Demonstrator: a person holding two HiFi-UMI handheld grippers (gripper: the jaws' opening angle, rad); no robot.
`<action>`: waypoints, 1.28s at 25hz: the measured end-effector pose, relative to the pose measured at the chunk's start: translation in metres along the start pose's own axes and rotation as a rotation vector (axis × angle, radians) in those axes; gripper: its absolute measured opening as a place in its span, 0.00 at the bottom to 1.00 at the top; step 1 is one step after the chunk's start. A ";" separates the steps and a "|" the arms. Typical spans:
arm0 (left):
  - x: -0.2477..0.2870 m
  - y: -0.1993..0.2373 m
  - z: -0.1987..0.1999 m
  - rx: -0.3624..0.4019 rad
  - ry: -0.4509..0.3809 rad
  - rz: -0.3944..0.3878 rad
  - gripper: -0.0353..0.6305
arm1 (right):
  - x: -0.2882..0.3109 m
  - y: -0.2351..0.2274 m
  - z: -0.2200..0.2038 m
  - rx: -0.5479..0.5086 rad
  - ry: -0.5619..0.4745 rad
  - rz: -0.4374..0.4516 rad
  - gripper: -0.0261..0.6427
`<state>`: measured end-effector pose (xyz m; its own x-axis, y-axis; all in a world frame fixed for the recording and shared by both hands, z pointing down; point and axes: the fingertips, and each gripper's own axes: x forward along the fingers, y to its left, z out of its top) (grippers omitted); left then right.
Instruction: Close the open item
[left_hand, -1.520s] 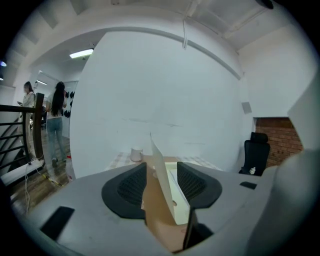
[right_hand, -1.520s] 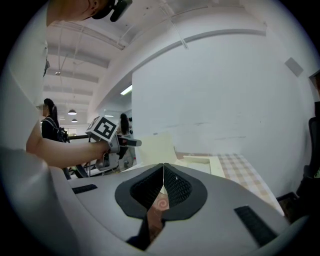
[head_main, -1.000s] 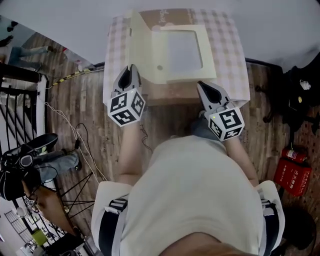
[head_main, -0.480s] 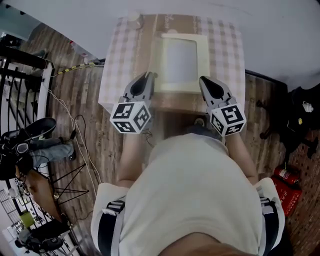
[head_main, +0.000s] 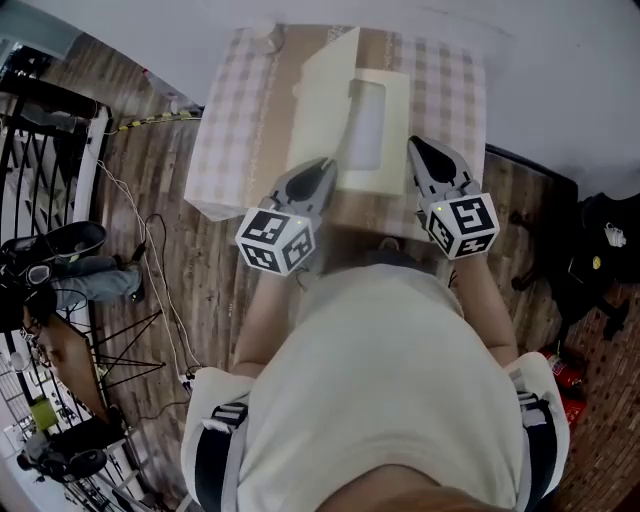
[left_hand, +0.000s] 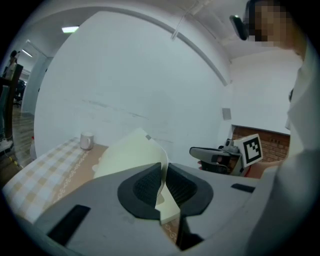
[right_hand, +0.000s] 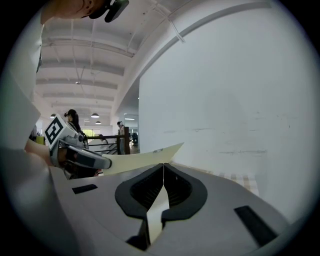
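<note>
1. The task is standing partway done, going by the head view. The cream flap (head_main: 325, 110) of the open item is tilting up off the table (head_main: 225, 150) with its left edge raised, not lying flat.
2. The left gripper (head_main: 322, 168) is pinching the flap's near edge. In the left gripper view the thin cream sheet is running between its two pads, which are pressing together on it.
3. The right gripper (head_main: 418, 150) is doing the same on the near edge further right. The right gripper view shows its jaws pressing together on the sheet.
4. The item is sitting in the middle of the table, on a brown strip (head_main: 275, 100) that is running over the checked cloth. What is lying under the flap cannot be told.
5. The work that appears to be remaining is carrying the flap the rest of the way over, laying it flat and letting go with both grippers.
6. The count is coming to:
   - one open item;
   - one flap, with one window (head_main: 368, 125) in it;
   - two grippers, both gripping;
   - one table;
   - one small cup (head_main: 266, 38), standing well apart at the far left corner.
</note>
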<state>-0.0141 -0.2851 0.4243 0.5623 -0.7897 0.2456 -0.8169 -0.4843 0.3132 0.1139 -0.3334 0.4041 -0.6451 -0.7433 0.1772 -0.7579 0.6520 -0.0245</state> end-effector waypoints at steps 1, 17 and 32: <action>0.004 -0.005 -0.004 -0.004 0.009 -0.010 0.09 | 0.001 -0.005 -0.001 -0.002 0.002 0.003 0.04; 0.067 -0.053 -0.071 0.033 0.186 -0.041 0.10 | 0.048 -0.065 -0.029 -0.039 0.081 0.087 0.04; 0.098 -0.056 -0.127 0.066 0.357 0.016 0.12 | 0.106 -0.056 -0.111 -0.090 0.301 0.238 0.04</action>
<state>0.1032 -0.2871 0.5473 0.5491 -0.6216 0.5586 -0.8260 -0.5056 0.2493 0.0992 -0.4321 0.5331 -0.7344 -0.5011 0.4578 -0.5703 0.8213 -0.0159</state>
